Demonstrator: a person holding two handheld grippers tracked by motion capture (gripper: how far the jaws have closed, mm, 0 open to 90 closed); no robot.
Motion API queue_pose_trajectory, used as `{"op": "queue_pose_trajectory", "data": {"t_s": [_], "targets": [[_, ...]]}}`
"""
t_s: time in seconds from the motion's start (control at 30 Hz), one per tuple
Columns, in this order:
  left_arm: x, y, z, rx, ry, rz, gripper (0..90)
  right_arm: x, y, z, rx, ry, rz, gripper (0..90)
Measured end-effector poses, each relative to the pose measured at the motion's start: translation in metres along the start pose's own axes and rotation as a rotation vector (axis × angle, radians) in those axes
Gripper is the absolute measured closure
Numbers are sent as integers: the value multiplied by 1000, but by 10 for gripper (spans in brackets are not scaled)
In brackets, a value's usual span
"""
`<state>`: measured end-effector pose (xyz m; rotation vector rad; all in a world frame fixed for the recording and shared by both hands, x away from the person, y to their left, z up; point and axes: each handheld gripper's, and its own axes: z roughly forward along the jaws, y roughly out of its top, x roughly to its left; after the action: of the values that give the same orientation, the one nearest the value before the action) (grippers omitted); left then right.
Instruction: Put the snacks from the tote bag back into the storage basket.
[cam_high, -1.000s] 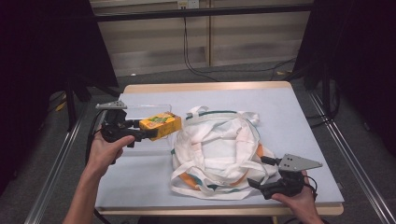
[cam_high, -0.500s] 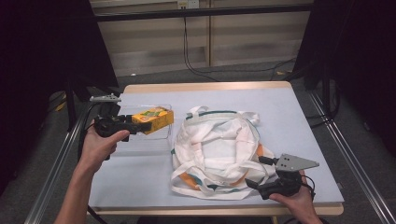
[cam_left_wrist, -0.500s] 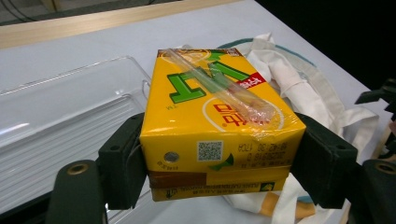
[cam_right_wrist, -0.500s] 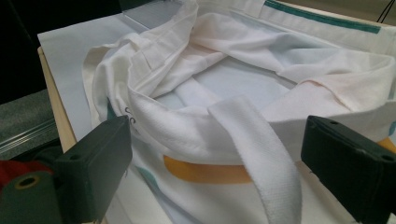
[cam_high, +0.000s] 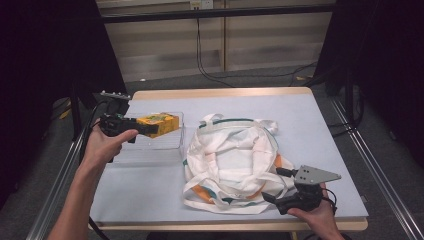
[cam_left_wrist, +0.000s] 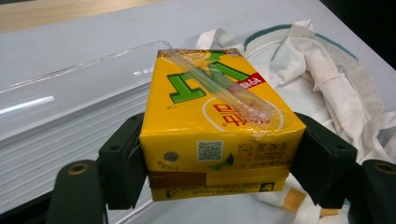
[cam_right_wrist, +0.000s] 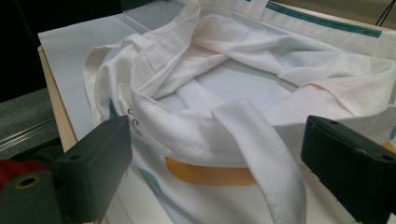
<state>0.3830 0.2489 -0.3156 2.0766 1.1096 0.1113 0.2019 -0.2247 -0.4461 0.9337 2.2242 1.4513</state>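
Since a second ago, the left gripper (cam_high: 150, 129) has carried the yellow rectangular drink carton (cam_high: 158, 124) leftward, away from the white cloth tote bag (cam_high: 232, 160), and now holds it above the clear plastic tray (cam_high: 150, 150). Its jaws pinch the carton's sides. At the table's near edge, the right gripper (cam_high: 272, 192) has stayed put, jaws spread around the bag's rim and strap without pressing them.

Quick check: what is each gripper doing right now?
Left gripper: closed on the yellow drink carton, held over the clear tray.
Right gripper: open, holding nothing, jaws either side of the white tote bag.
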Motion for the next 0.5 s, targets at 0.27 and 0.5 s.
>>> {"op": "queue_pose_trajectory", "data": {"t_s": [0.27, 0.5], "targets": [[2, 7, 10, 94, 43, -15, 274, 2, 1, 0, 0, 7, -4, 87], [10, 13, 18, 157, 63, -43, 274, 1, 0, 0, 0, 7, -6, 87]]}}
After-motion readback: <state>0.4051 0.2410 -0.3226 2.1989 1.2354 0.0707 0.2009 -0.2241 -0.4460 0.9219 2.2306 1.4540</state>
